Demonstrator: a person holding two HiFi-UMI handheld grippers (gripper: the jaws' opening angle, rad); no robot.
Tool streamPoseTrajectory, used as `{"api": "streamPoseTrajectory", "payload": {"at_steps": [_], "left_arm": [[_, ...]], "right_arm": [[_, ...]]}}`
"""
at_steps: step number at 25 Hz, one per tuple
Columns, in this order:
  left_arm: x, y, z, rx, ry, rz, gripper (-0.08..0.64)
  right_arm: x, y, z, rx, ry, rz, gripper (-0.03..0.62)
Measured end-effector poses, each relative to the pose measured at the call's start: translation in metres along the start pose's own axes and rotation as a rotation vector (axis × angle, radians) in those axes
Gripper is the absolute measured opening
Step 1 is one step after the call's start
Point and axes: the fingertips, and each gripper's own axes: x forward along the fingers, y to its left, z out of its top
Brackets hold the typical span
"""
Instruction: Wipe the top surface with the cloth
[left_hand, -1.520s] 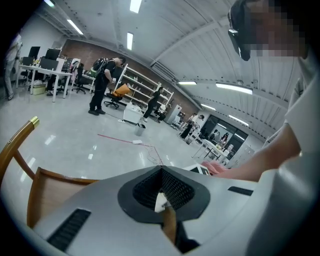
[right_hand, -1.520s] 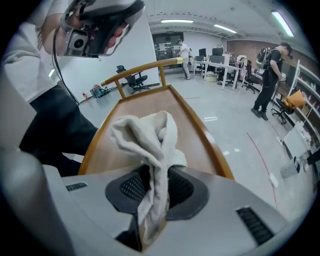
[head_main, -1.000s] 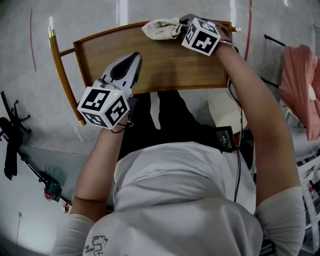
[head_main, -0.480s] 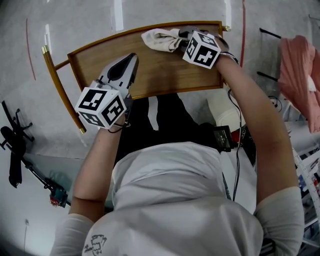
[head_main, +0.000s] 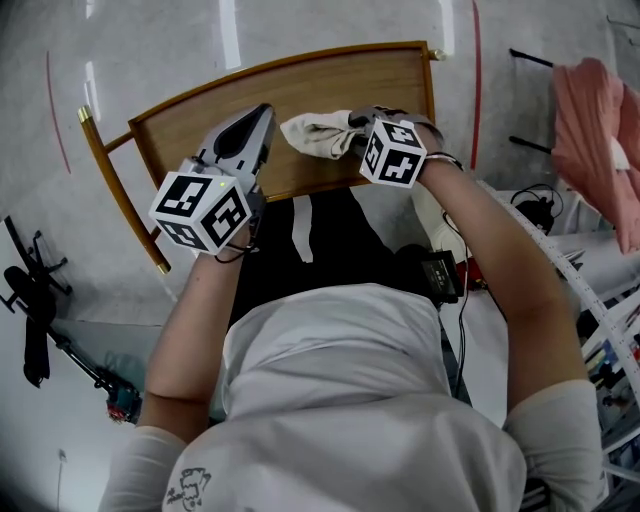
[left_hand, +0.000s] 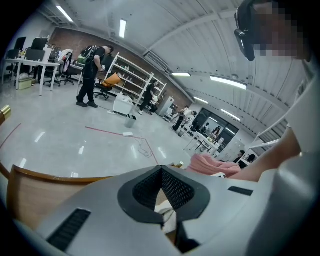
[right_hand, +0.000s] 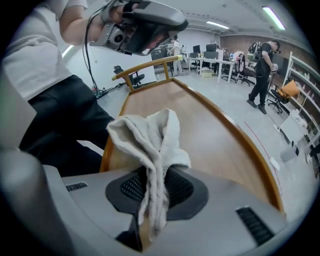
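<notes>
Spanning the space ahead of the person, the rimmed wooden tabletop (head_main: 330, 85) carries both tools above it. Over its left end, the left gripper (head_main: 262, 112) hovers with its jaws pressed together and nothing between them (left_hand: 161, 171). Near the middle of the near edge, the right gripper (head_main: 358, 128) has its jaws pinching a bunched off-white cloth (head_main: 315, 133). From those jaws (right_hand: 152, 175) the cloth (right_hand: 150, 132) spills forward over the wood, towards the near rim.
</notes>
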Motion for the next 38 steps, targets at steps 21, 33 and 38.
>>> {"api": "streamPoseTrajectory", "payload": {"at_steps": [21, 33, 38], "left_arm": [[0.008, -0.03, 0.004, 0.028, 0.015, -0.058, 0.008], [0.015, -0.021, 0.011, 0.016, 0.017, -0.051, 0.008], [0.012, -0.022, 0.012, 0.015, 0.022, -0.047, 0.008]], "right_arm": [[-0.022, 0.084, -0.074, -0.003, 0.154, 0.134, 0.087], [-0.039, 0.017, -0.082, 0.0, 0.203, 0.106, 0.087], [-0.047, -0.033, -0.068, -0.018, 0.197, 0.05, 0.087]]}}
